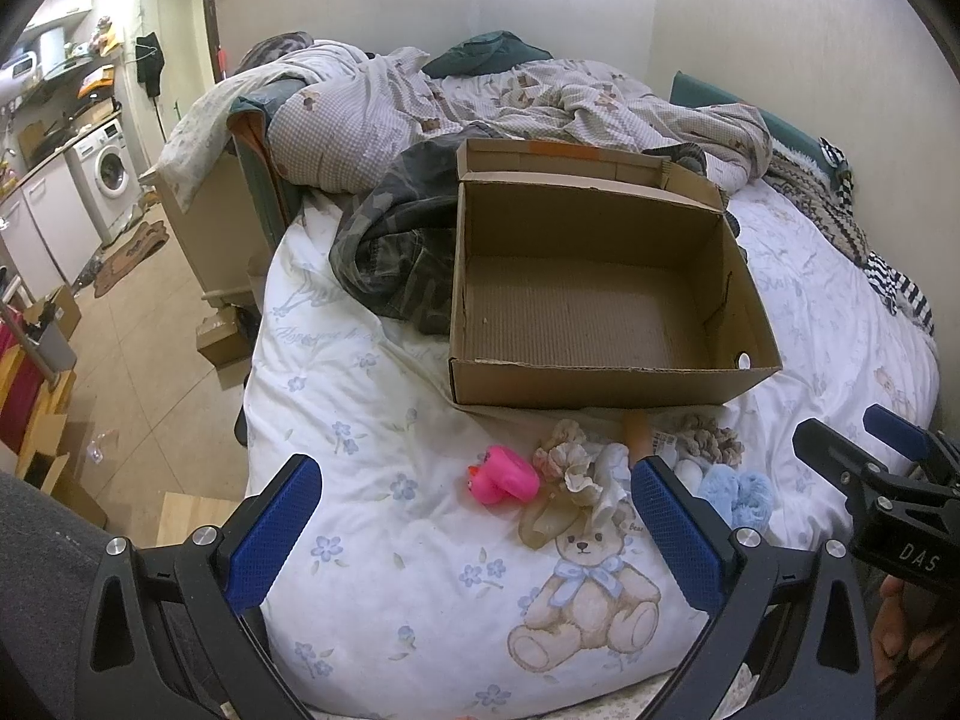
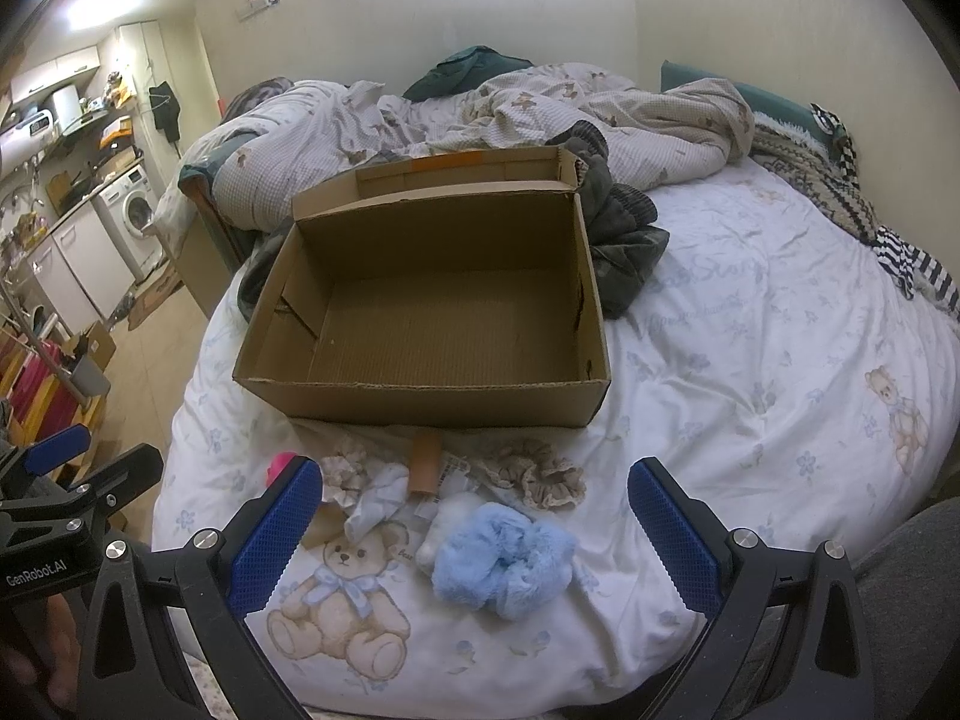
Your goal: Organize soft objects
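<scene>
Spreading across both views, the bed (image 1: 372, 540) carries a white quilt printed with teddy bears and flowers. On it sits an open cardboard box (image 2: 420, 324), nothing inside. Just in front of the box lies a loose cluster: a fluffy blue scrunchie (image 2: 501, 558), a beige scrunchie (image 2: 549, 471), a frilly cream scrunchie (image 1: 570, 462) and a pink toy duck (image 1: 504, 476). The left gripper (image 1: 474, 534) hovers with its fingers spread wide, the duck and cream scrunchie lying between and ahead of them, untouched. The right gripper (image 2: 474, 534) is likewise released, its fingers apart, the blue scrunchie between them, not gripped.
</scene>
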`<state>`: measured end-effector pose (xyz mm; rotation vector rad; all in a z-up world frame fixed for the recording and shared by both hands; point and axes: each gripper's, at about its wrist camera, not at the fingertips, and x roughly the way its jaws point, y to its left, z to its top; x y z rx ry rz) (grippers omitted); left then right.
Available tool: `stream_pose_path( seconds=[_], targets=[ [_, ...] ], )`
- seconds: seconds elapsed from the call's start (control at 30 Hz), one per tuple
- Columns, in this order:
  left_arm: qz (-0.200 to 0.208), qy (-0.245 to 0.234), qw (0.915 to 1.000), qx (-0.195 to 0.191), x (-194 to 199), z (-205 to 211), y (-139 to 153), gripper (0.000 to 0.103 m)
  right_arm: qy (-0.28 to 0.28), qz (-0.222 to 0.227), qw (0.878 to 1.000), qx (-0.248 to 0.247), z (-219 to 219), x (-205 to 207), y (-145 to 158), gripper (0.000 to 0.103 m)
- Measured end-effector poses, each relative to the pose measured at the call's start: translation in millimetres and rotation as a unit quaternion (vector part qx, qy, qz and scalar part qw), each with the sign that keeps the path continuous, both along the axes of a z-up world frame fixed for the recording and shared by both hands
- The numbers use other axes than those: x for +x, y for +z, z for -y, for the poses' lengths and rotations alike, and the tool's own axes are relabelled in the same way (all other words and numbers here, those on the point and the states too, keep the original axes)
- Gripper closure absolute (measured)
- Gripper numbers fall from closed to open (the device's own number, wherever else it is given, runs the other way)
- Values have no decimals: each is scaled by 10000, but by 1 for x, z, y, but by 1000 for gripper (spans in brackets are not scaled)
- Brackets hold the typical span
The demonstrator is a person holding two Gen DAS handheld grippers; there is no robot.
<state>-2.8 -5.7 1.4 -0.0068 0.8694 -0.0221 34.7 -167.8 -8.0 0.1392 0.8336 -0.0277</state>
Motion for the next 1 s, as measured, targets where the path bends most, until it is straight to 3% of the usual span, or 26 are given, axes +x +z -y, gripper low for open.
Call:
stream_pose_path(
  seconds=[0.53,0.67,0.8,1.0],
  targets=[
    [9,3,10000,-19,0,-1,2,0,42,32,10000,-54,-3,-1,2,0],
    [-86,10,9998,-202,5,-5,10,0,157,24,9999,-46,-3,-1,14,0],
    [-209,-57,9996,-185,13,-3,17,0,191,-245,9992,234,1,3,18,0],
    [-540,-59,9985,26,39,-7,19,0,168,-998,9925,689,14,23,2,0]
  ],
)
